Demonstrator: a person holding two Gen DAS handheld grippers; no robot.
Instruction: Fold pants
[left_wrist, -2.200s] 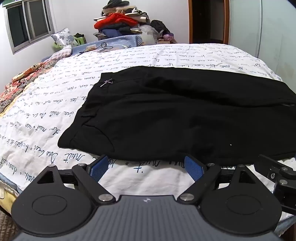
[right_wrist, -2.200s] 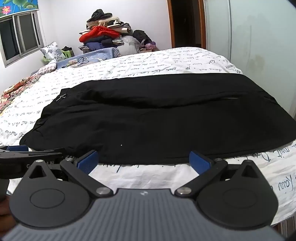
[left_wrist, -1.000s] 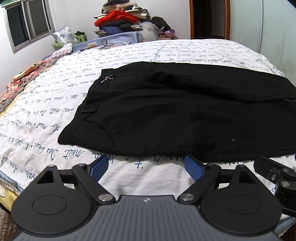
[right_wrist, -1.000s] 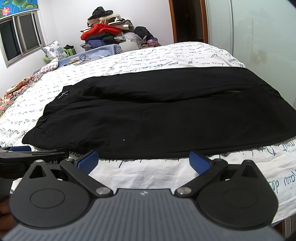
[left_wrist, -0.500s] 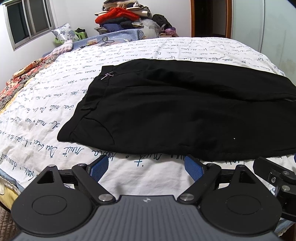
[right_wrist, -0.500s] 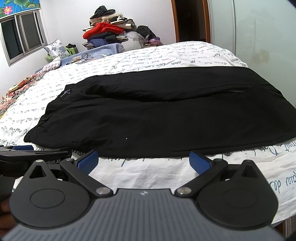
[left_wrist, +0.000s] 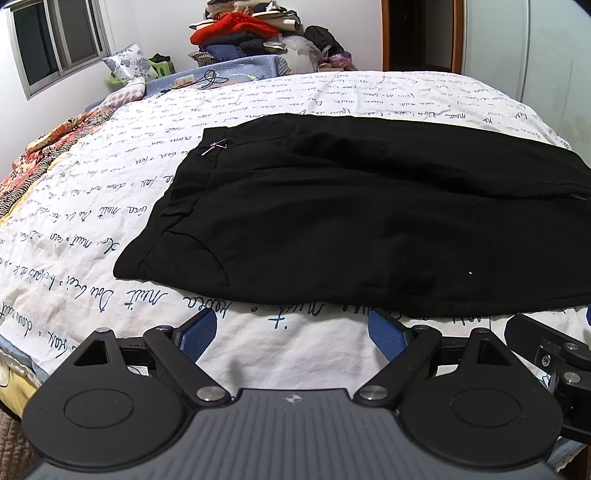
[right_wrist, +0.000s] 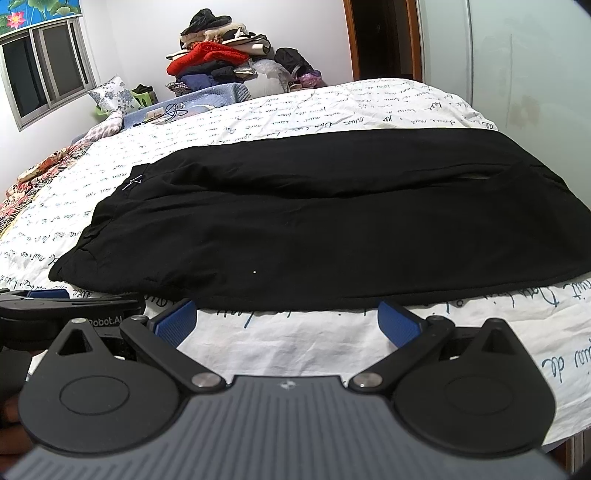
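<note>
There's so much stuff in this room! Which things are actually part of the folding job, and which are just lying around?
Part of the job:
black pants
left claw, open
right claw, open
white bedsheet under the pants

Just lying about:
clothes pile
floral pillow
cable
patterned blanket

We see black pants (left_wrist: 369, 214) on our white sheet (left_wrist: 92, 236) with blue handwriting; blue pads (left_wrist: 384, 332).
</note>
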